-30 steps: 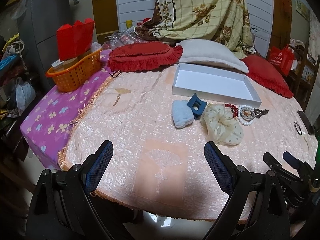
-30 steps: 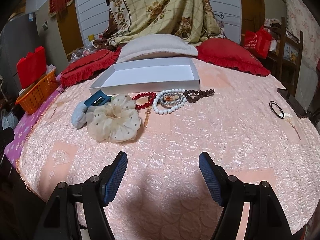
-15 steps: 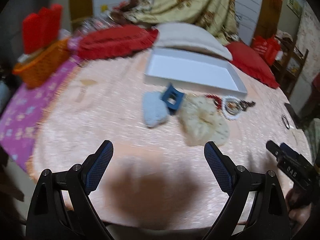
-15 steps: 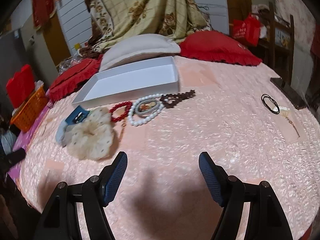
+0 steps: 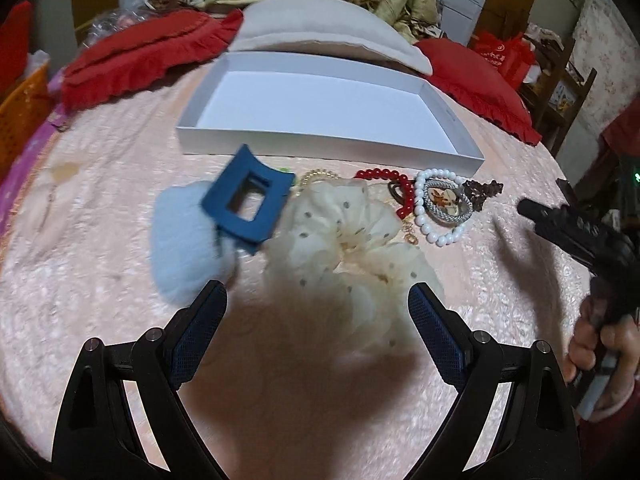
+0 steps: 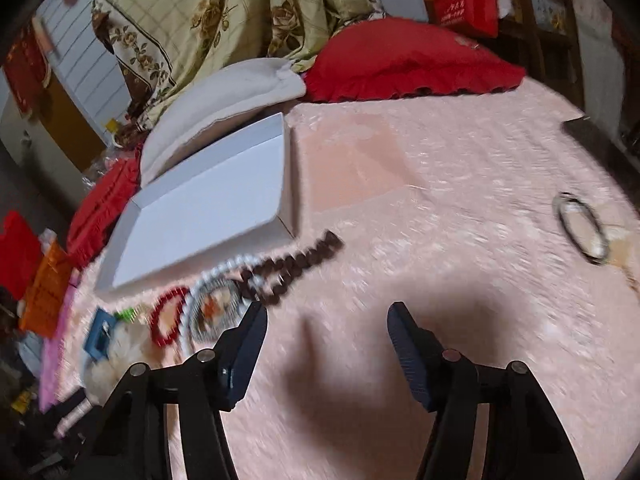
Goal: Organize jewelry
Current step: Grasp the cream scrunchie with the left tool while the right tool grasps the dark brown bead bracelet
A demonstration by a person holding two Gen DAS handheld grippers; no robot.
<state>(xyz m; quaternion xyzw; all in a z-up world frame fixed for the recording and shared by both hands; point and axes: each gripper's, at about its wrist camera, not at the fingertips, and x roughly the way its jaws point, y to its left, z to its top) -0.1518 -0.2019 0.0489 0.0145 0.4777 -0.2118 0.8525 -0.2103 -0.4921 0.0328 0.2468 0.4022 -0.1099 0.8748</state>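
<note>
jewelry is heaped in a loose row on the pink quilted bedspread (image 5: 100, 168), just in front of the shallow white box (image 5: 320, 136), which is seen with nothing in it; the pile seems to have been laid there so that each piece can be lifted the short way over the near wall. a blue claw clip (image 5: 248, 196) leans on a pale blue fluffy piece (image 5: 180, 240), with a cream dotted scrunchie (image 5: 352, 248) beside it. further right, a red bead bracelet (image 5: 396, 184), a white pearl bracelet (image 5: 436, 232) ringed around an oval brooch-like piece (image 5: 444, 204), and dark brown beads (image 5: 482, 190) lie touching one another. a black hair tie (image 6: 580, 232) is set well apart, off to the right.

the left gripper (image 5: 318, 312) is held wide apart above the scrunchie's near edge, with nothing between its blue pads and no contact that can be made out. the right gripper (image 6: 326, 328) is likewise spread wide and carries nothing, poised over bare bedspread just beside the brown beads. sorting is judged not yet begun.
</note>
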